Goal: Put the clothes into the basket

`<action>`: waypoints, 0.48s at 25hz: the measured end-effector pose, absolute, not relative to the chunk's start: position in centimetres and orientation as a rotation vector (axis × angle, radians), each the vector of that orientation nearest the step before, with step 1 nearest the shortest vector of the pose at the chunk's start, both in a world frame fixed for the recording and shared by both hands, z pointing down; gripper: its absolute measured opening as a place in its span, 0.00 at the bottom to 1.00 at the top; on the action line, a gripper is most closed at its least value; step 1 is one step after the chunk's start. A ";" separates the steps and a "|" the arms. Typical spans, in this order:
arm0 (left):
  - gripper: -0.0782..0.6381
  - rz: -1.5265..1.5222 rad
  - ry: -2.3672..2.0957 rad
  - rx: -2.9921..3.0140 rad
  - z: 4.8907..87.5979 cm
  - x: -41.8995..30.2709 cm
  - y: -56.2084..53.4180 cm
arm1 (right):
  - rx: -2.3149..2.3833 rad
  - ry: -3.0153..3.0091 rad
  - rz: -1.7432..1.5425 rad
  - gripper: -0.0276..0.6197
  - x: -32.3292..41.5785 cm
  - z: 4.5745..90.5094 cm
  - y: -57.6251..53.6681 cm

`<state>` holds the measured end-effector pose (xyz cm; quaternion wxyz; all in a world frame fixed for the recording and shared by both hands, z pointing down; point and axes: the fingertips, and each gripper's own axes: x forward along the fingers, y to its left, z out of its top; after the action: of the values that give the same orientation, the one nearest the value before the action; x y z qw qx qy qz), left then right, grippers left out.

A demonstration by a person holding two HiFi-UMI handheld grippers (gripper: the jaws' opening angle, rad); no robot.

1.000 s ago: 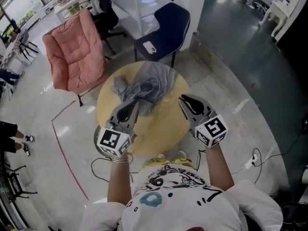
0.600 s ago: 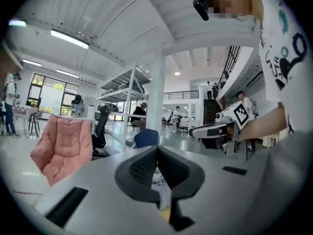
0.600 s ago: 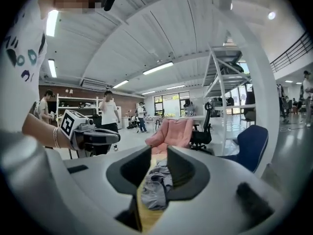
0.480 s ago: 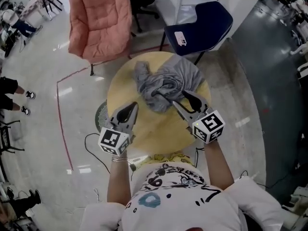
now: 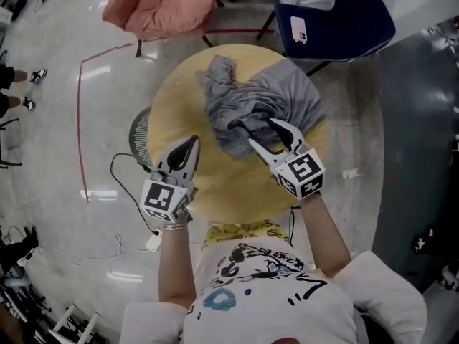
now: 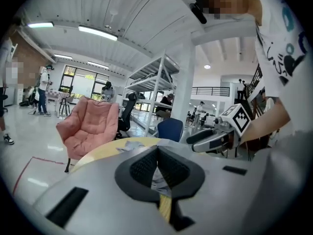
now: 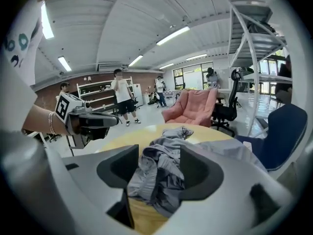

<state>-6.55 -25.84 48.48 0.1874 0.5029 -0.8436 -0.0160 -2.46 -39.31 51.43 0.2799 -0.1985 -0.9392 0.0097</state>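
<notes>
A crumpled heap of grey clothes [image 5: 269,95] lies on the far half of the round yellow table [image 5: 179,102]. My right gripper [image 5: 258,125] is open at the heap's near edge; its jaws have just been opening. In the right gripper view the grey cloth [image 7: 171,133] shows between the spread jaws, and the pads do not press on it. My left gripper [image 5: 190,145] is shut and empty over bare tabletop, left of the heap. Its pads meet at the tip in the left gripper view [image 6: 157,151]. A dark round mesh basket [image 5: 140,136] shows partly under the table's left edge.
A pink padded chair [image 5: 165,2] stands beyond the table at the far left. A dark blue chair [image 5: 337,20] with a small white item on its seat stands at the far right. A cable [image 5: 125,192] and a red floor line [image 5: 80,120] run along the left.
Both grippers came down toward the table. The right gripper went from shut to open and reached the near edge of the grey clothes. The left stayed shut.
</notes>
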 end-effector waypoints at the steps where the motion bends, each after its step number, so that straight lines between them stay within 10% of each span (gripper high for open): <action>1: 0.12 -0.049 -2.379 1.400 48.9 -6.8 -26.1 | -0.549 -2.495 0.021 0.42 -2.8 52.4 -39.3; 12: 0.12 -0.111 -2.357 1.307 52.3 -6.4 -26.9 | -0.562 -2.352 -0.018 0.42 -6.0 61.2 -39.5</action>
<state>-6.39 -26.92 52.34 0.2205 0.4726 -0.8523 -0.0403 -6.04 -39.46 61.24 0.3539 -0.2173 -0.9097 -0.0070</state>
